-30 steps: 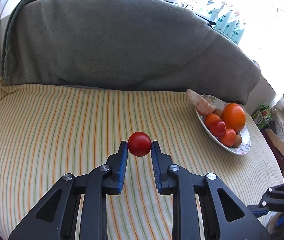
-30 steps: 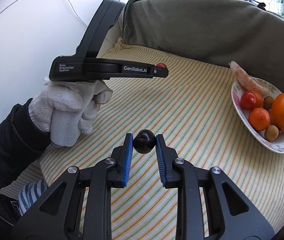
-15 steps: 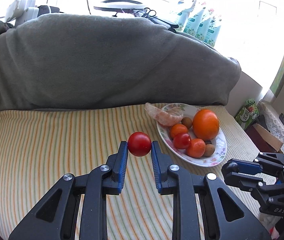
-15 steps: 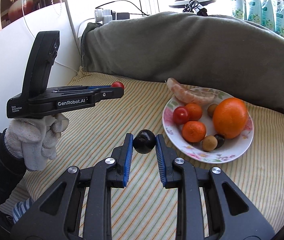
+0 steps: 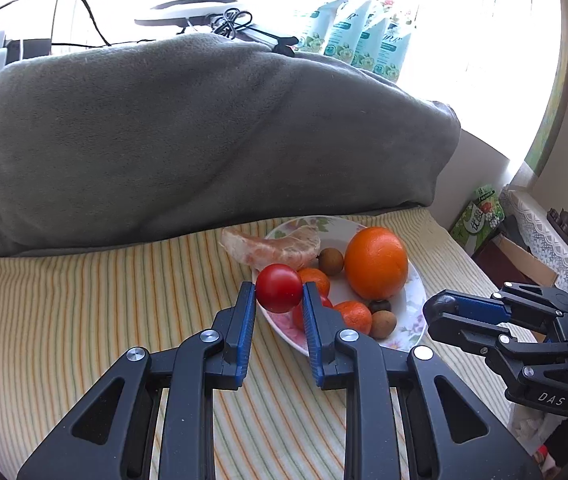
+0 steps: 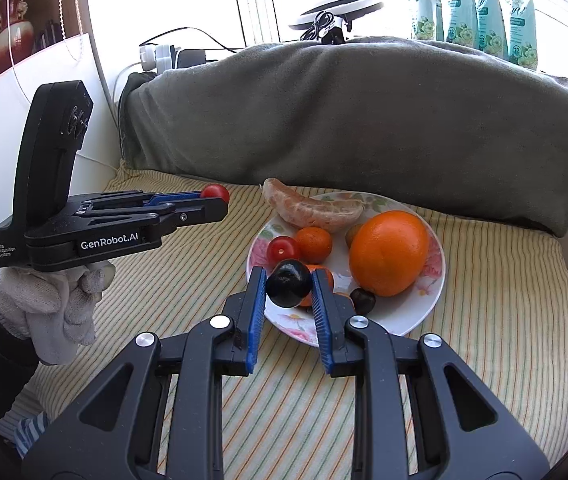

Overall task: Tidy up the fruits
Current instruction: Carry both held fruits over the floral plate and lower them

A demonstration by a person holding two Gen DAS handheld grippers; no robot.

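Red and round, the small tomato (image 5: 278, 288) sat pinched tight between the blue pads of my left gripper (image 5: 278, 294), in the air just left of the flowered plate (image 5: 411, 308). I used that plate as my landmark. On it lay a peeled orange piece (image 5: 272, 246) at the back, a big orange (image 5: 375, 262) on the right, and small orange and brown fruits between them. My right gripper (image 6: 288, 286) held a dark plum-like fruit (image 6: 288, 283) the same way, squeezed between its pads, above the near edge of the plate.

I judged the step in hand was to set both fruits down on the plate. To do it well, I thought each gripper should go low over a bare spot before letting go, so nothing rolled off onto the striped cloth (image 5: 64, 312). The near side looked crowded, so one at a time seemed safer.

From the left wrist I saw only the nose of my right gripper, to the right of the plate. Only the right wrist view showed the gloved hand (image 6: 56, 312) that carried the left gripper, left of the plate, and a second red tomato (image 6: 282, 250) lying on the plate.
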